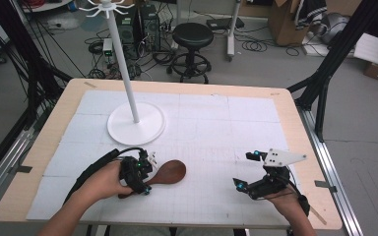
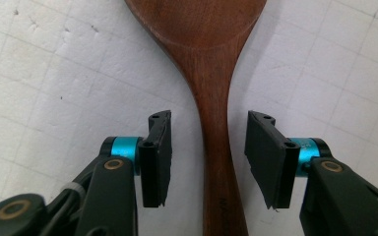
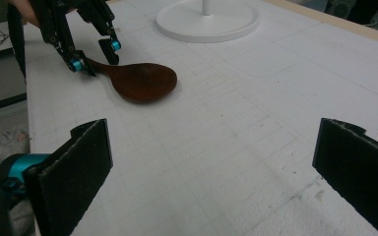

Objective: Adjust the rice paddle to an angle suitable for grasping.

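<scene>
1. Left gripper (image 2: pixel 207 157): released, jaws straddling the handle of the wooden spoon (image 2: pixel 211 88), gaps on both sides; spoon flat on the table (image 1: pixel 216 123).
2. Right gripper (image 3: pixel 211 162): spread wide, nothing between, well apart from spoon.
3. Risk: uneven closing likely to skew or roll the rounded handle out of the pads.
4. Left gripper view: pad clearances. High view: white stand (image 1: pixel 135 123) beyond left gripper.

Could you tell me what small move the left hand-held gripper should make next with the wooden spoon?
Probably close the left hand-held gripper: the wooden spoon's handle lies between its jaws, with a gap at each pad, flat on the table.
</scene>
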Tool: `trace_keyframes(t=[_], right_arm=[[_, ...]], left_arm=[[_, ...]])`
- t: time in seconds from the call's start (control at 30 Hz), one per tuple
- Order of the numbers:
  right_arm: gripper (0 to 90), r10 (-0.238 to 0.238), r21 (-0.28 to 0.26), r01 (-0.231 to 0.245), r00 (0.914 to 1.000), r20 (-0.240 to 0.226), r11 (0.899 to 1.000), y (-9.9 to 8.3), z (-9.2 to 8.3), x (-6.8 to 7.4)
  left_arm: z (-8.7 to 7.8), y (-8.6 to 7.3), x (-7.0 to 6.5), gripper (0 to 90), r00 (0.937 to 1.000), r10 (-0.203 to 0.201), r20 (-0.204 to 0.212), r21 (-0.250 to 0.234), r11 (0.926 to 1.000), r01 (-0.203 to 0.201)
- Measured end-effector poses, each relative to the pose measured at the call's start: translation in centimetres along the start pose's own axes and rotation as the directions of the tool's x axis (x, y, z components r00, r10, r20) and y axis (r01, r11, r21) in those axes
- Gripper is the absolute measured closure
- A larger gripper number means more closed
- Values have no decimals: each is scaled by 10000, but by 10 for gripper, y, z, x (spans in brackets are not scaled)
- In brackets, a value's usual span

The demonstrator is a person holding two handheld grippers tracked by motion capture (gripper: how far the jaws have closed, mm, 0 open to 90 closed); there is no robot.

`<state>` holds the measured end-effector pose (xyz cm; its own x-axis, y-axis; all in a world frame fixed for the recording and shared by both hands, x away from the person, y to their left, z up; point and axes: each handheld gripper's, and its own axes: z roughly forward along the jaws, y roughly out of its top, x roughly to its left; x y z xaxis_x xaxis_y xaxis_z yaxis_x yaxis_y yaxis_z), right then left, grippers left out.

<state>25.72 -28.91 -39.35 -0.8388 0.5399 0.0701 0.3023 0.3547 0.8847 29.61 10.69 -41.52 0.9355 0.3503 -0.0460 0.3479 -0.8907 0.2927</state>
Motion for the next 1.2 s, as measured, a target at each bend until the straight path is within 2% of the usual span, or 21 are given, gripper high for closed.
trace_keyframes(t=[0.2,0.37,0.63,0.77,0.83,0.97,1.03,1.2], right_arm=[[6,20,23,-20,10000,2,10000,0,0,0],[6,-2,24,2,10000,1,10000,0,0,0],[6,28,-2,-28,10000,1,10000,0,0,0],[6,-36,7,36,10000,10,10000,0,0,0],[6,-18,24,18,10000,20,10000,1,0,1],[6,-71,28,71,10000,36,10000,0,0,1],[6,-18,3,18,10000,21,10000,0,0,0],[6,16,40,-16,10000,25,10000,0,0,0]], left_arm=[[0,3,-2,603,9998,-210,-31,288,9994,211],[1,9,-6,630,9998,-133,-176,660,9977,144],[2,10,-6,661,9995,-171,-282,756,9969,192],[3,12,-9,677,9992,-18,-405,815,9967,51],[3,14,-12,712,9989,180,-437,1015,9947,-135],[3,17,-13,751,9991,161,-401,1222,9924,-111],[3,18,-13,781,9990,245,-385,1209,9925,-197],[2,18,-14,785,9979,455,-454,1152,9925,-400]])
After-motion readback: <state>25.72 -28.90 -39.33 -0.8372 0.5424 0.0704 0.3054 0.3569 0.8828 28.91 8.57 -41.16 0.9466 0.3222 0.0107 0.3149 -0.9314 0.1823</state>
